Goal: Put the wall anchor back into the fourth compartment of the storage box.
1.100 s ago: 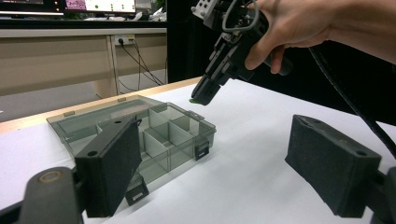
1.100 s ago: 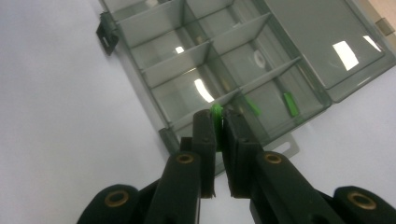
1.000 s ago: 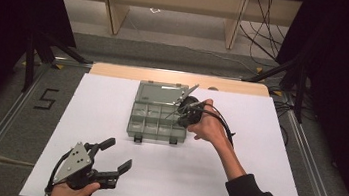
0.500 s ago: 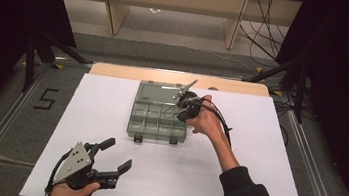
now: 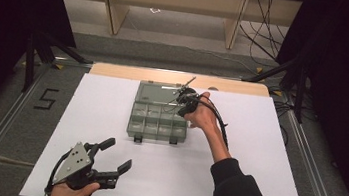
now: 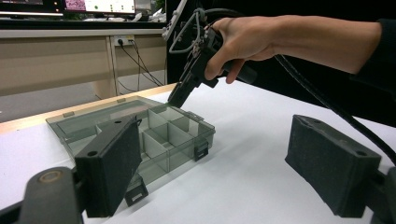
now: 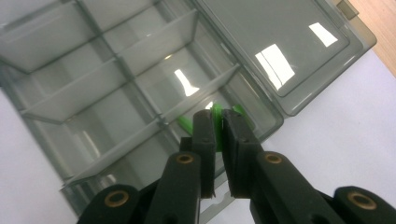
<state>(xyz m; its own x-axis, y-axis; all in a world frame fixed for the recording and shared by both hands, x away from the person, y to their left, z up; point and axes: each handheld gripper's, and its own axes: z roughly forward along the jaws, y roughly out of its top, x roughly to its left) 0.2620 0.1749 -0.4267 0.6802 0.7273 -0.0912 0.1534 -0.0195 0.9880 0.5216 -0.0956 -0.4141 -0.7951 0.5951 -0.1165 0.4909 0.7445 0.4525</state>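
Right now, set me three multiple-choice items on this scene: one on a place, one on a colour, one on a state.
1. Where do the right tongs work?
A. Over a corner compartment of the organizer box, beside its lid hinge
B. On the bare white sheet, away from the box
C. On the floor

2. What colour is the small piece between the right tongs?
A. Red
B. Green
C. Blue

3. How do the left tongs stand?
A. Shut on the box lid
B. Shut on a cable
C. Open, holding nothing

Key: 1 A, the right gripper view shows the tips over the compartment next to the open lid. 2 B, green shows between the jaws. 3 C, the left gripper view shows the jaws wide apart above the white sheet.
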